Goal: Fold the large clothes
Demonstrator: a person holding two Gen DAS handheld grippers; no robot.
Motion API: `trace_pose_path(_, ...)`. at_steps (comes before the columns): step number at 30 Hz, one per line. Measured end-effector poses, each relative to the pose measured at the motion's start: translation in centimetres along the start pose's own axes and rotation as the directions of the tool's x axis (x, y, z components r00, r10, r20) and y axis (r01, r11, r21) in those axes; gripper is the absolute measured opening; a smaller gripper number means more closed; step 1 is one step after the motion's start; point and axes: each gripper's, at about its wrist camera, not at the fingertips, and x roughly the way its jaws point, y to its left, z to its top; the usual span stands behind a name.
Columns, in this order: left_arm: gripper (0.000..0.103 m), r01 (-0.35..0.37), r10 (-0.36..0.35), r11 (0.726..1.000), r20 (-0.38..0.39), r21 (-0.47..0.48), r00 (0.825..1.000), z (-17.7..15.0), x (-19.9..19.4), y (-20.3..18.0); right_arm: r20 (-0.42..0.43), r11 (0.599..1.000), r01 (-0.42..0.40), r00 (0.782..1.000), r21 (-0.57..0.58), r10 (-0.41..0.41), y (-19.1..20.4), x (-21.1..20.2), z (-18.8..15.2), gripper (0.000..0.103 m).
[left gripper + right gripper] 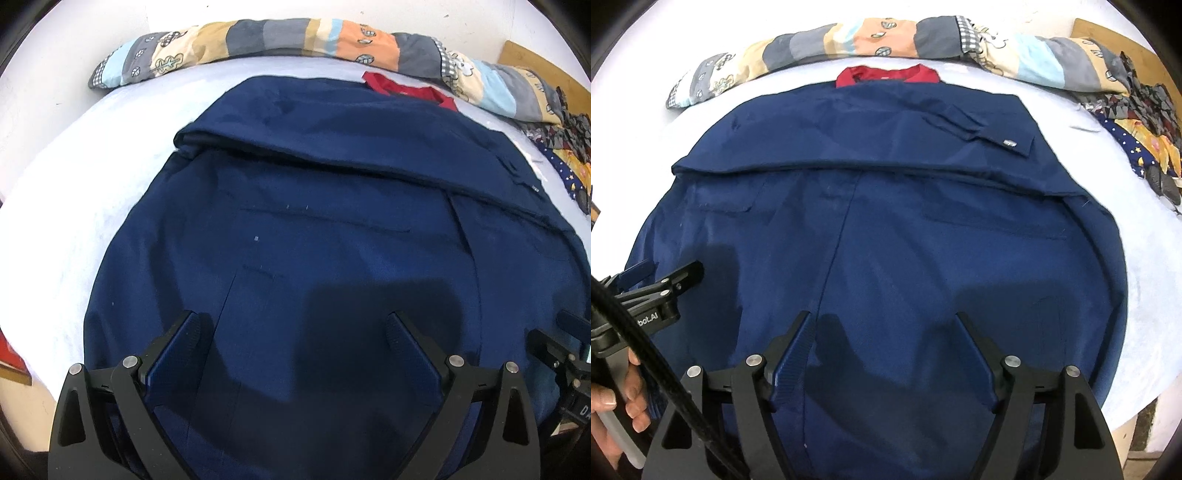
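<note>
A large navy jacket (314,192) (905,229) lies spread flat on the white bed sheet (66,192), its red collar (406,90) (886,75) at the far end. A sleeve is folded across its upper part, with the cuff and a metal snap (1008,143) on top. My left gripper (294,321) hovers open over the near left of the jacket, nothing between its fingers. Over the near right, my right gripper (882,317) also stands open and empty. Both cast shadows on the cloth.
A rolled patchwork quilt (258,37) (831,38) lines the far edge of the bed. Dark patterned cloth (565,147) (1137,122) is heaped at the far right by a wooden board (543,62). A person's hand (628,402) holds the left tool's handle.
</note>
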Motion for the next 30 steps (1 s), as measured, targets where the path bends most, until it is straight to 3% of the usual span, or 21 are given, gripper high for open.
trace_pose_path(4,0.100,-0.014,0.014,0.999,0.000,0.036,1.000,-0.2,0.1,-0.3,-0.013,1.000,0.007,1.000,-0.017,-0.007,0.4,0.6,-0.3,0.081)
trace_pose_path(11,0.100,-0.014,0.014,1.000,0.010,0.006,1.000,-0.2,-0.6,0.7,0.022,1.000,0.006,1.000,0.000,-0.006,0.2,-0.8,-0.3,0.081)
trace_pose_path(20,0.100,-0.021,0.021,0.999,-0.016,0.031,1.000,-1.1,-0.7,1.0,-0.039,1.000,-0.030,0.999,0.000,0.030,0.1,-0.2,-1.9,0.081)
trace_pose_path(24,0.100,-0.018,0.018,1.000,0.005,-0.019,1.000,-0.8,-2.3,3.7,0.004,0.993,-0.088,0.996,0.083,0.088,-3.1,-2.9,-1.9,0.081)
trace_pose_path(30,0.100,0.016,-0.019,0.995,-0.030,-0.102,0.999,0.1,-4.2,9.1,0.051,0.975,-0.117,0.993,0.187,0.109,-9.3,-6.9,-3.1,0.081)
